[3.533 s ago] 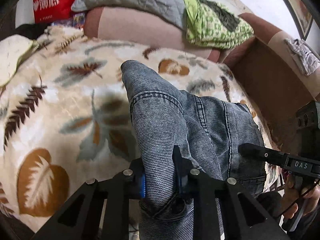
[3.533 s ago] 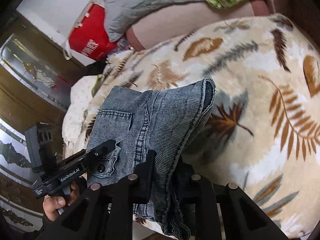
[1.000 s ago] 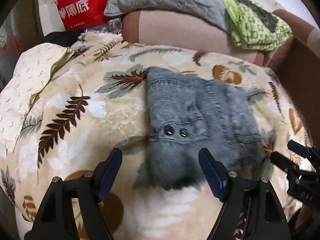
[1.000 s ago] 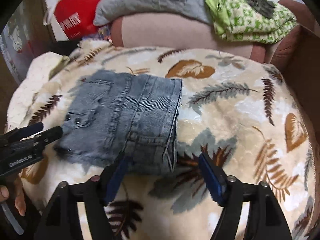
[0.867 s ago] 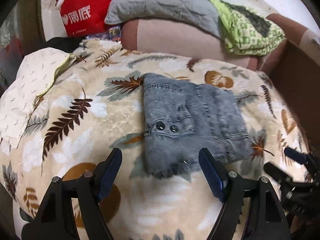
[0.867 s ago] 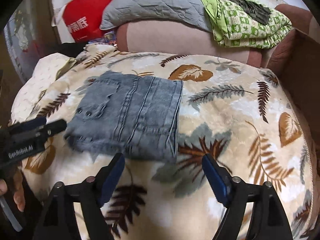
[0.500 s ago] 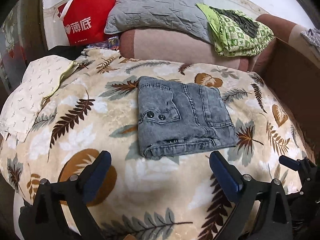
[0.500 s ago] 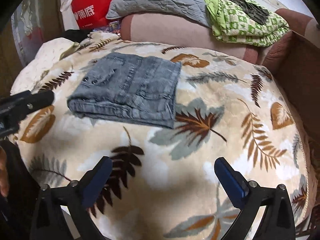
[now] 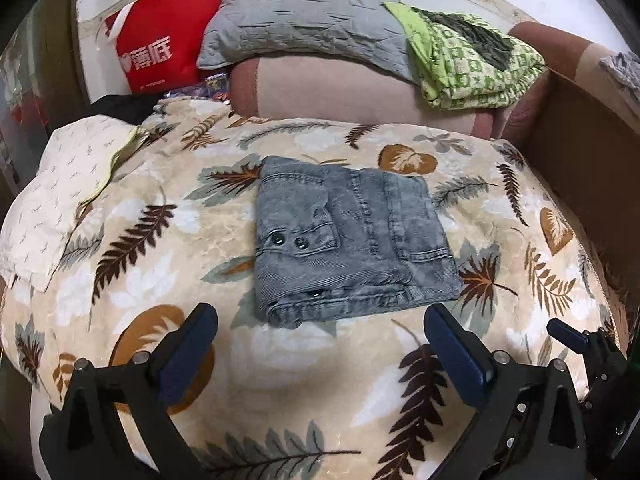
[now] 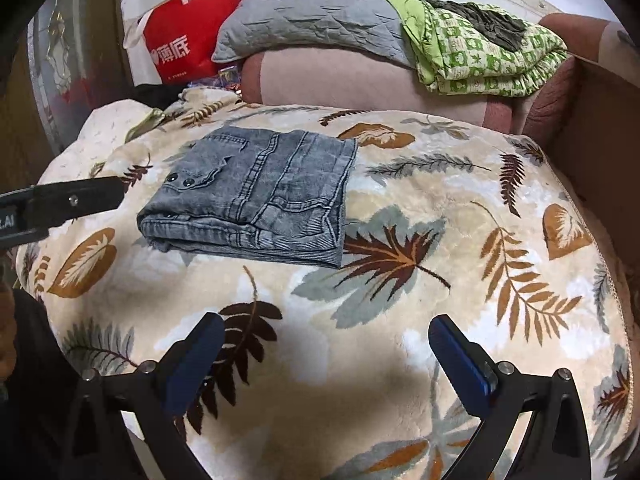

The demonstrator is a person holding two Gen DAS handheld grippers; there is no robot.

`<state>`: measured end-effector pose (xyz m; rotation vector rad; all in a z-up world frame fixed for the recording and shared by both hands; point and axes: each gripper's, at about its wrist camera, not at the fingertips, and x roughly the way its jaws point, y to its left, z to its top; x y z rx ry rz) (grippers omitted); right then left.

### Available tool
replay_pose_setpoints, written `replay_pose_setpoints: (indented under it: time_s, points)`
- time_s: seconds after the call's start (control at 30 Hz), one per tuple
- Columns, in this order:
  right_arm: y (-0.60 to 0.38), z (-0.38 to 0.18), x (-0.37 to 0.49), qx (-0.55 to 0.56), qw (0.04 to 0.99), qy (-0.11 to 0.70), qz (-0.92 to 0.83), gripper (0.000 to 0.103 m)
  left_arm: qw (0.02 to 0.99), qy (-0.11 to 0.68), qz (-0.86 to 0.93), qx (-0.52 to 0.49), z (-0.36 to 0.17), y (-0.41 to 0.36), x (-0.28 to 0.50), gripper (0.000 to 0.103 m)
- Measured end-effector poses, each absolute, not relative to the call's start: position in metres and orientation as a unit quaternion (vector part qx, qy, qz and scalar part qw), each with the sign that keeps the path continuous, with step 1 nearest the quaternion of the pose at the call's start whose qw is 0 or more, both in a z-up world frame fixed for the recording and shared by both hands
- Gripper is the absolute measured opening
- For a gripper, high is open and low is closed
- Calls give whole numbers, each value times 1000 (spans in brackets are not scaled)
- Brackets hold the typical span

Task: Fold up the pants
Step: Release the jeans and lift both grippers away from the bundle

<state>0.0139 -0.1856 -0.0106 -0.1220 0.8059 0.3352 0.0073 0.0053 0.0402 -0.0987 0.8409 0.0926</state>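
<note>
The grey-blue denim pants point(image 9: 352, 240) lie folded into a compact rectangle on the leaf-print blanket point(image 9: 160, 240), with two snap buttons showing on a pocket flap. They also show in the right wrist view point(image 10: 256, 196). My left gripper point(image 9: 320, 328) is open and empty, hanging just short of the near edge of the pants. My right gripper point(image 10: 326, 340) is open and empty, further back from the pants and to their right. One finger of the left gripper point(image 10: 60, 204) shows at the left of the right wrist view.
A pink sofa back point(image 9: 340, 88) runs behind the blanket, with a grey pillow point(image 9: 304, 20) and a green patterned quilt point(image 9: 468, 60) on it. A red bag point(image 9: 160, 56) stands at the back left. A brown cardboard wall point(image 9: 592, 168) is on the right.
Both grippers let go of the pants, opened wide and drew back toward me. The pants went from held up to lying folded flat on the blanket.
</note>
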Motion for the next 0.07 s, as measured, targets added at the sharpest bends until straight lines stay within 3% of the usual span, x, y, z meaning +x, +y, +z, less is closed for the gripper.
replay_pose_setpoints:
  time_s: [0.07]
  points:
    - [-190, -10, 15, -47, 906, 388, 160, 103, 909, 411, 43, -46, 40, 3, 10, 103]
